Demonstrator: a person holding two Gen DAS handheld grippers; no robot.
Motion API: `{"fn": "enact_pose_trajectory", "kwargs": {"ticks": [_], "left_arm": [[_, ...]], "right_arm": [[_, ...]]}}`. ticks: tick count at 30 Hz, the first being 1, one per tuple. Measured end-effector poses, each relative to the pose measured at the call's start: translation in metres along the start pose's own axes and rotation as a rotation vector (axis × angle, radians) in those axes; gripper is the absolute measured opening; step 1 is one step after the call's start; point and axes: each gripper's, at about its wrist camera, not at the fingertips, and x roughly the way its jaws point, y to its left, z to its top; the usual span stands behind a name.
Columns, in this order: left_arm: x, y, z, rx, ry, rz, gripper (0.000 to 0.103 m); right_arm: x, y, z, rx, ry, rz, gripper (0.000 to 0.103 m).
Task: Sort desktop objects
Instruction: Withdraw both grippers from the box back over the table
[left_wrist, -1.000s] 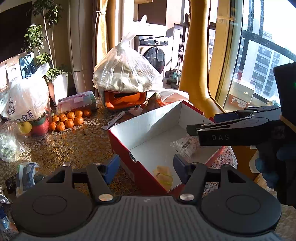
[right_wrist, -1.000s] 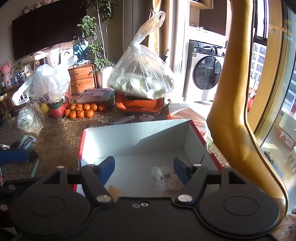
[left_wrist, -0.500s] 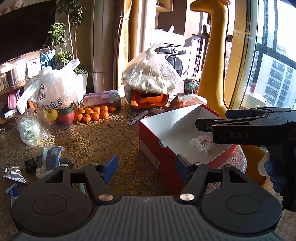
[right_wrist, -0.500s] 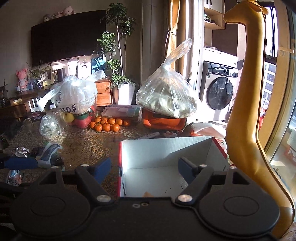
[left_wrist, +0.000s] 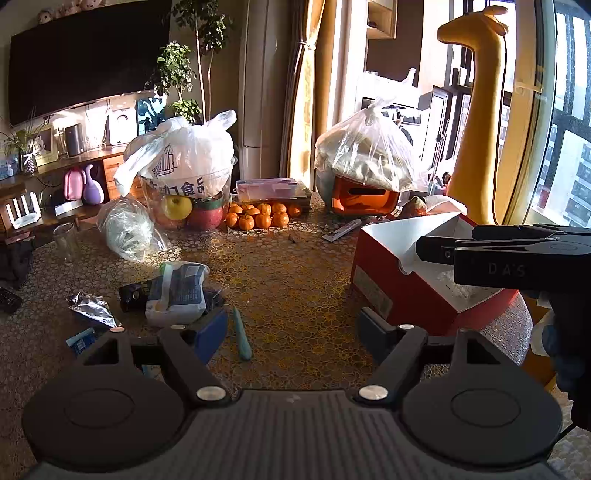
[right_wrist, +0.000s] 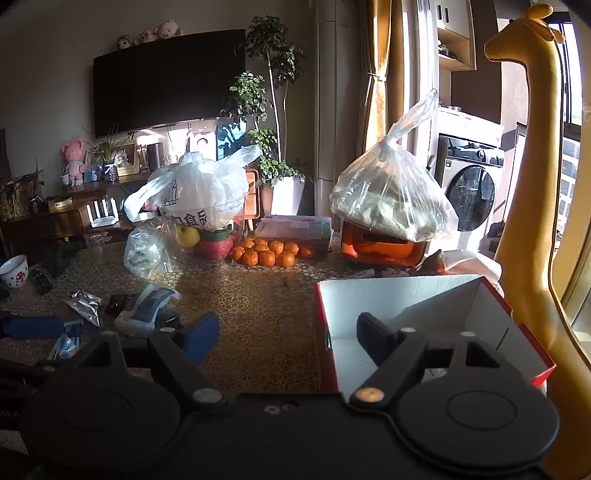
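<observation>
My left gripper (left_wrist: 291, 332) hovers over the patterned table with its jaws opening and nothing between them. Just ahead of it to the left lie a white-and-blue pouch (left_wrist: 181, 291), a teal stick (left_wrist: 242, 336), a foil wrapper (left_wrist: 90, 308) and a dark packet (left_wrist: 133, 293). The red box (left_wrist: 406, 291) with a white inside stands to the right, a clear packet lying in it. My right gripper (right_wrist: 286, 332) is open and empty, its right finger over the box's (right_wrist: 406, 306) near left corner. In the left wrist view the right gripper (left_wrist: 424, 249) shows side-on above the box.
At the back stand a pile of oranges (left_wrist: 258, 218), a white bag over fruit (left_wrist: 184, 162), a tied clear bag on an orange container (left_wrist: 364, 199), and a clear lidded case (left_wrist: 273, 188). A yellow giraffe figure (right_wrist: 532, 184) rises at the right. A glass (left_wrist: 66, 240) stands at the left.
Both views have swung left, away from the box's inside toward the loose items on the table. The box now sits at the right of each view. My left jaws stand wider.
</observation>
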Motion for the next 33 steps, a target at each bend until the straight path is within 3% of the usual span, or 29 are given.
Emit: {"fn": "enact_pose_trajectory", "kwargs": {"ticks": [10, 12, 22, 24, 26, 33], "left_arm": [[-0.015, 0.037, -0.028, 0.005, -0.063, 0.087, 0.077], [-0.014, 0.046, -0.034, -0.007, -0.063, 0.098, 0.083], [0.004, 0.091, -0.066, -0.079, -0.029, 0.166, 0.089], [0.007, 0.099, -0.071, -0.09, -0.032, 0.177, 0.092], [0.01, 0.106, -0.075, -0.103, -0.035, 0.191, 0.103], [0.022, 0.13, -0.084, -0.134, -0.03, 0.214, 0.103]], "right_arm": [[0.014, 0.049, -0.008, -0.043, -0.026, 0.05, 0.082], [0.019, 0.056, -0.01, -0.04, -0.02, 0.053, 0.083], [0.05, 0.086, -0.025, -0.066, 0.014, 0.083, 0.087], [0.057, 0.092, -0.027, -0.076, 0.022, 0.086, 0.087], [0.065, 0.098, -0.03, -0.08, 0.031, 0.09, 0.088], [0.09, 0.115, -0.04, -0.116, 0.073, 0.095, 0.088]]}}
